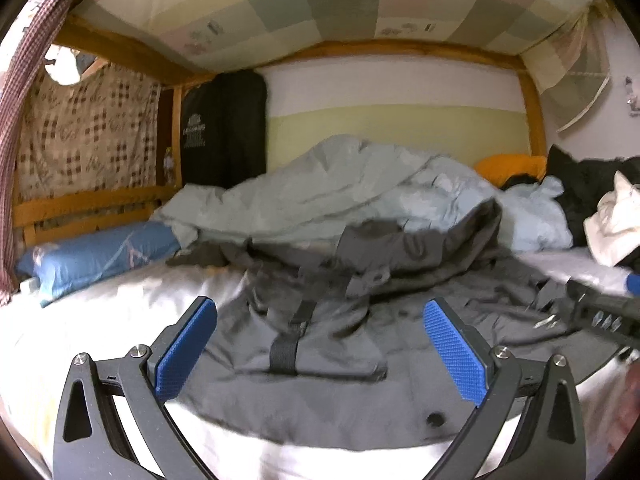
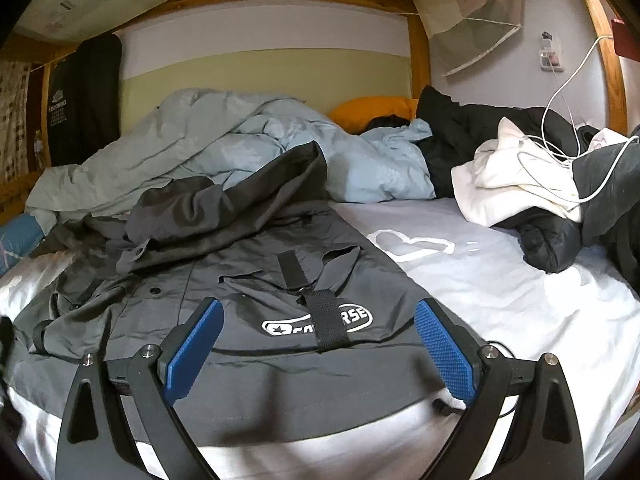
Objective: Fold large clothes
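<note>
Both jaws gape empty: left hand-held gripper (image 1: 320,344) and right hand-held gripper (image 2: 318,346) hover over the grey jacket (image 2: 248,320), spread on the bed (image 2: 500,300). Beyond, its crumpled upper part likely needs grasping and folding inward next.

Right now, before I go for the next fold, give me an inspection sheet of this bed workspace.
Surface: white bedsheet with a heart outline, partly bare.
Job's things: grey Converse jacket spread flat, upper part rumpled; black strap across its logo.
Clutter: pale blue duvet, orange pillow, blue pillow, white garment, black clothes.
Grippers: left gripper open, nothing held; right gripper open, nothing held.
Cables: white charging cable trailing from a wall socket onto the white garment.
Surroundings: wooden bunk frame, patchwork cloth overhead.
</note>
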